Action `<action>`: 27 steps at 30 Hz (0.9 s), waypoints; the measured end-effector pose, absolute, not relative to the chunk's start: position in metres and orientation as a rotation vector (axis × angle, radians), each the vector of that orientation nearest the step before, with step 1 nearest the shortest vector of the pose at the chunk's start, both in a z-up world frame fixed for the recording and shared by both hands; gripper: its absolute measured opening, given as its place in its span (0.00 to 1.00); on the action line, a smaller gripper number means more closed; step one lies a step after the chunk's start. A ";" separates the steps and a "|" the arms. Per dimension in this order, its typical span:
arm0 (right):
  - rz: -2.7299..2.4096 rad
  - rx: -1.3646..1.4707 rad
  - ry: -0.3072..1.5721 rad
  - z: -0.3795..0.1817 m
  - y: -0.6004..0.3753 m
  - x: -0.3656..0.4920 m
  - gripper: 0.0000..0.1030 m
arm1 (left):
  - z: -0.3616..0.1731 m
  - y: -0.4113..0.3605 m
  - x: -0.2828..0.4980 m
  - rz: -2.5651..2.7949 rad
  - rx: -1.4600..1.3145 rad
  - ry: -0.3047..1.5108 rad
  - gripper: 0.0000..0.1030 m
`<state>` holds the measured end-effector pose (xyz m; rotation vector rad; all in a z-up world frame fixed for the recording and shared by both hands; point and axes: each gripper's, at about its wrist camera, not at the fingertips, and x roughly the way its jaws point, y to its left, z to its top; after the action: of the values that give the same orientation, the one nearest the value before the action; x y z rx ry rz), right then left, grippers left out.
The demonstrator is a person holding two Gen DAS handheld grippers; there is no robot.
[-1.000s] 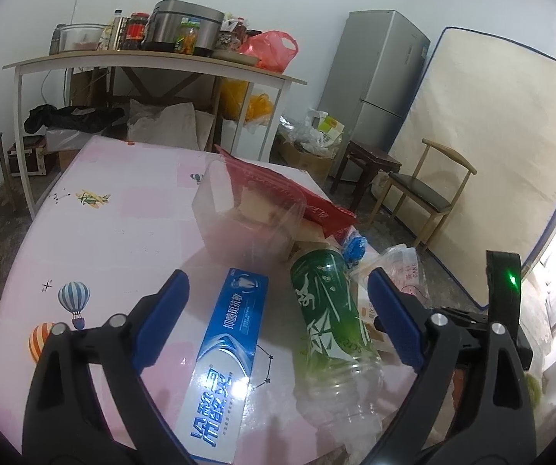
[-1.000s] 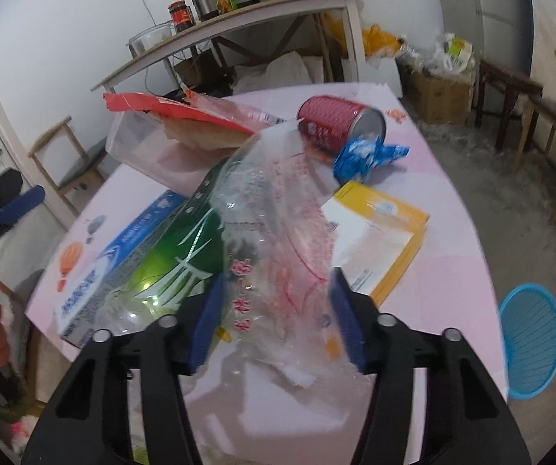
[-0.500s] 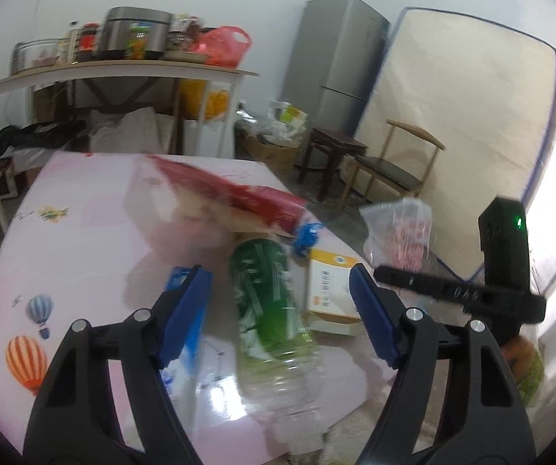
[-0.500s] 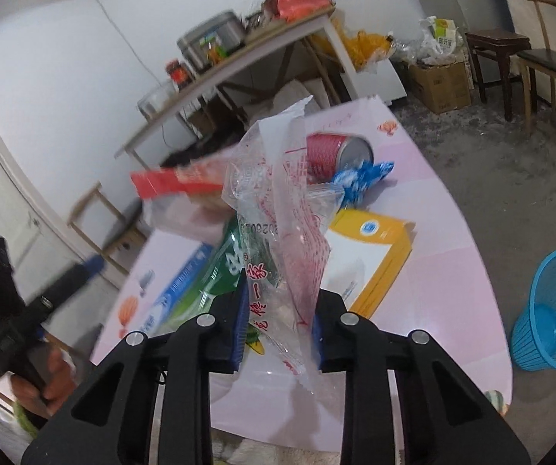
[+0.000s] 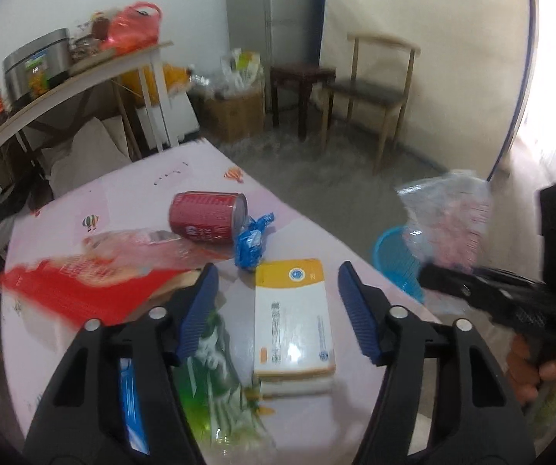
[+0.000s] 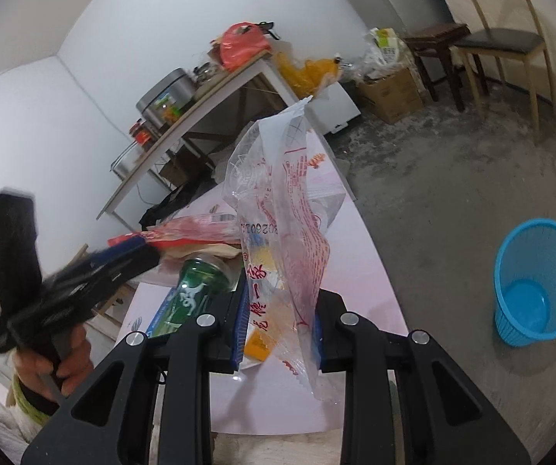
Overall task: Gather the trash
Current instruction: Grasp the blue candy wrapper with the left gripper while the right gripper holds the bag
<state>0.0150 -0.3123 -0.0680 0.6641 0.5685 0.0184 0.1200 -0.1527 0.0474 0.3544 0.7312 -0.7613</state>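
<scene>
My right gripper (image 6: pixel 278 329) holds the light, limp plastic bag (image 6: pixel 278 209) pinched at its lower part, while my left gripper (image 5: pixel 278 310), half-wide, has just been closing on nothing.

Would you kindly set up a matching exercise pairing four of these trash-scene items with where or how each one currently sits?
Things:
1. clear bag
2. red can
3. blue basket
4. yellow box

States:
A. standing on the floor
B. lying on its side on the table
C. pinched in the right tongs
D. flat on the table, between the open left tongs

Pairs: 1-C, 2-B, 3-A, 4-D
</scene>
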 end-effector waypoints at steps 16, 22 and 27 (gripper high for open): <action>0.018 0.789 0.600 -0.122 -0.351 0.023 0.26 | -0.019 -0.232 0.205 -0.544 0.543 0.951 0.42; 0.005 0.799 0.586 -0.128 -0.358 0.017 0.26 | -0.027 -0.236 0.213 -0.513 0.565 0.975 0.18; -0.011 0.805 0.581 -0.130 -0.361 0.010 0.26 | -0.018 -0.232 0.205 -0.514 0.558 0.922 0.13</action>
<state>0.0104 -0.3611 -0.1304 0.8048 0.5806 -0.0113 0.2054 -0.2315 -0.0177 0.5576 0.9221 -0.5143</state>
